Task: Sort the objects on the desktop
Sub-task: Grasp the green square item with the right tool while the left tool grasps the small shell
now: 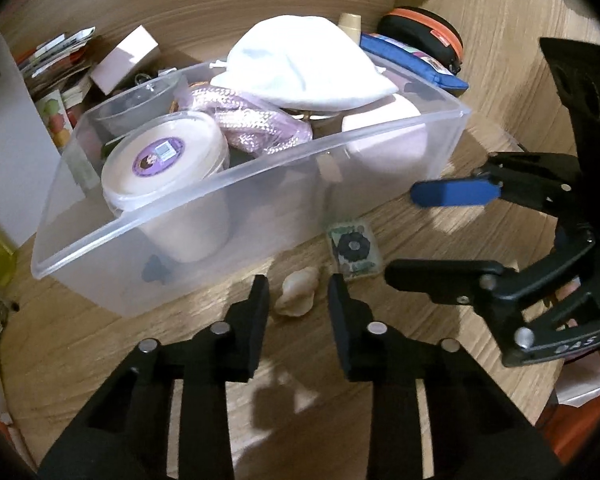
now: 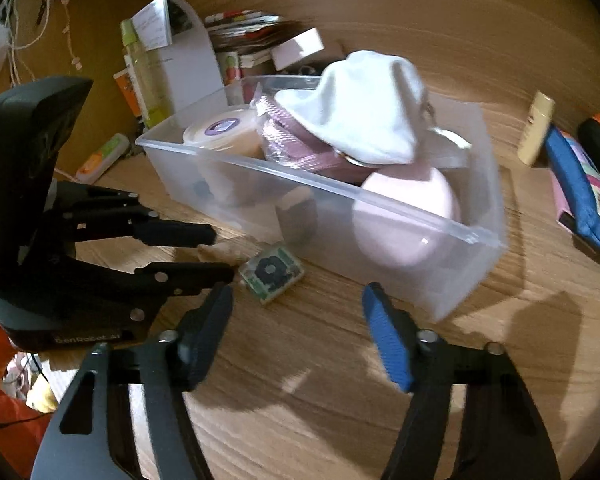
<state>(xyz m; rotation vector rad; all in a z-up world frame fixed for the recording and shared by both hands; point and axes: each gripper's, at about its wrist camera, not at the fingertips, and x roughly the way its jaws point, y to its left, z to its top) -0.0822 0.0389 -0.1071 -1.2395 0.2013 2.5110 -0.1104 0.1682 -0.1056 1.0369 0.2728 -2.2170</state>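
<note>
Between my left tool (image 1: 298, 292) pads on the table (image 1: 440, 380), just in front of the clear bin (image 1: 260, 184), sits the small shell (image 1: 298, 294) — jaws narrowed around it, contact unclear. Looks light, hard, brittle, bumpy; I'd pinch across its widest part, gently. Right tool (image 2: 296, 336) hangs apart, empty — its view shows the shell (image 2: 220, 252) mostly hidden behind the left fingers, plus the square tile (image 2: 271, 274) beside it.
</note>
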